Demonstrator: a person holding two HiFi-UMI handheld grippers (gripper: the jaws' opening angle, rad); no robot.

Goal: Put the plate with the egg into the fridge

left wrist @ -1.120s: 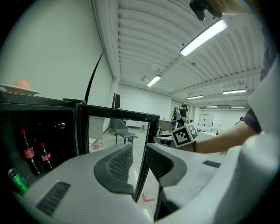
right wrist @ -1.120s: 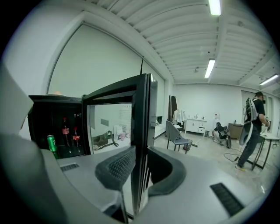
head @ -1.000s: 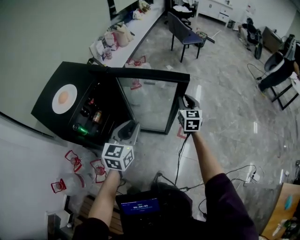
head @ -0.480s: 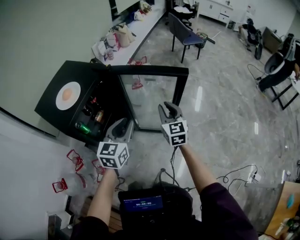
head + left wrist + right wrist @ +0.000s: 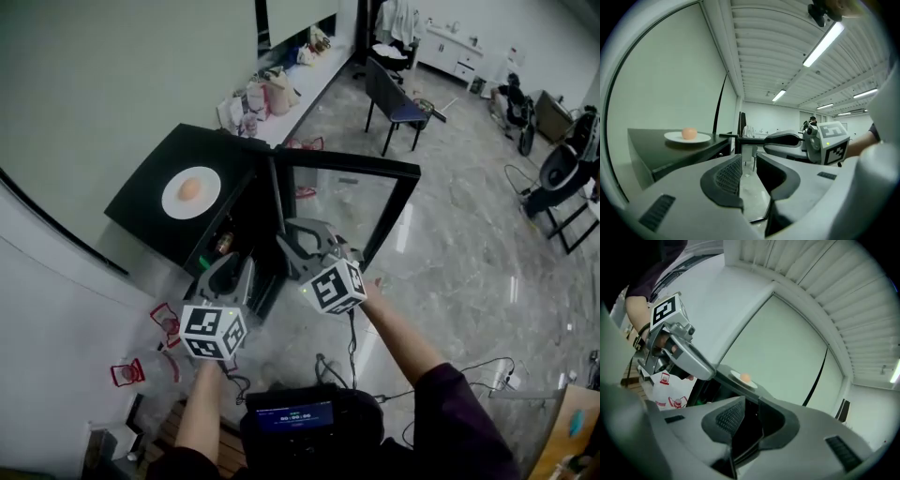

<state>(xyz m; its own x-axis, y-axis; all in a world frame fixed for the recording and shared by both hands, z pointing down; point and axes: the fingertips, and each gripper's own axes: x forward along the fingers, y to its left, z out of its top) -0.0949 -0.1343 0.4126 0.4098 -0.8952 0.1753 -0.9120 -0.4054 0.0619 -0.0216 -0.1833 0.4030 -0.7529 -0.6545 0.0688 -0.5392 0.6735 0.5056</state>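
The fridge [image 5: 148, 199], a low black cabinet at the left centre of the head view, stands with its glass door [image 5: 345, 212] swung open towards the right. The plate [image 5: 190, 193] rests on the fridge's flat top, not inside it, and the egg [image 5: 189, 188] lies at the plate's centre. The open compartment is dark. A few small bottles [image 5: 223, 244] show on a shelf, and the rest of its contents cannot be made out. The left gripper [image 5: 236, 264] is held in front of the lower part of the open compartment, and its jaws stand slightly apart with nothing between them. The right gripper [image 5: 302, 234] is held just beside it to the right, across the opening and the hinge edge of the door. Its jaws are likewise partly open and empty. In the left gripper view the plate [image 5: 687, 138] and the egg [image 5: 689, 133] appear at the left, above jaw level, and the right gripper [image 5: 787, 138] crosses the middle of the frame. In the right gripper view the plate [image 5: 743, 379] with the egg [image 5: 746, 377] lies beyond the jaws. Clear jugs [image 5: 141, 367] with red labels stand on the floor at the lower left. A long worktop [image 5: 302, 81] carrying bags runs along the wall at the top, with a chair [image 5: 396, 105] near it. Cables [image 5: 473, 354] trail over the floor at the lower right.
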